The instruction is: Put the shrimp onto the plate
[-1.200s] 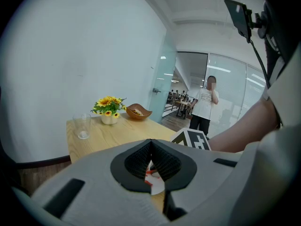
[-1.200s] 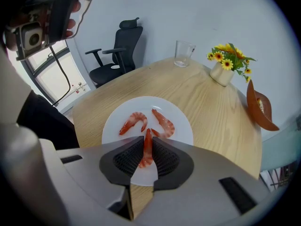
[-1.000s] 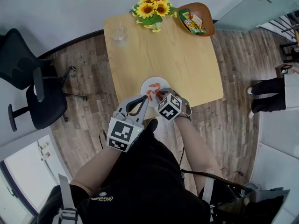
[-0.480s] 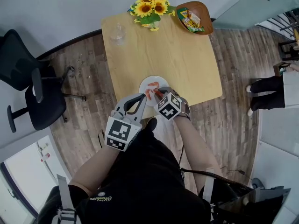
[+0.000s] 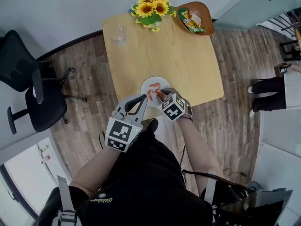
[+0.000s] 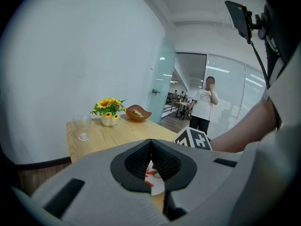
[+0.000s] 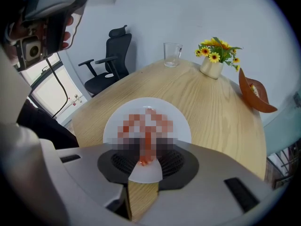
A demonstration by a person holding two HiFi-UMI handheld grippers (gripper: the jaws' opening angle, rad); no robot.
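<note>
The light wooden tabletop (image 5: 188, 65) fills the middle of the head view, on a plank floor (image 5: 235, 126). A black office chair (image 5: 28, 86) stands at 9 o'clock from the tabletop. A standing person (image 5: 277, 93) is well apart at 3 o'clock.

The left gripper (image 5: 144, 99) hangs at the tabletop's 6 o'clock edge. Its own view shows the left gripper (image 6: 151, 142) with both black pads pressed together at the tips and nothing held between them. The right gripper (image 5: 160, 94) is just beside it, at its 3 o'clock, with its tips over the plate.

A brown wooden bowl (image 5: 210, 22) of wrapped snacks sits at the tabletop's 1 o'clock corner. A small vase of sunflowers (image 5: 150, 8) stands just beside the bowl, at 12 o'clock. The round white plate (image 5: 149, 83) lies near the tabletop's 6 o'clock edge, close to both grippers. A clear drinking glass (image 5: 119, 33) stands upright at the 11 o'clock corner.

In its own view the right gripper (image 7: 146, 149) is closed to a narrow gap on 1 orange shrimp (image 7: 143, 160), held over the plate's (image 7: 181, 128) 6 o'clock rim. The shrimp's far end is under a mosaic patch. More shrimp (image 5: 155, 85) lies on the plate.
</note>
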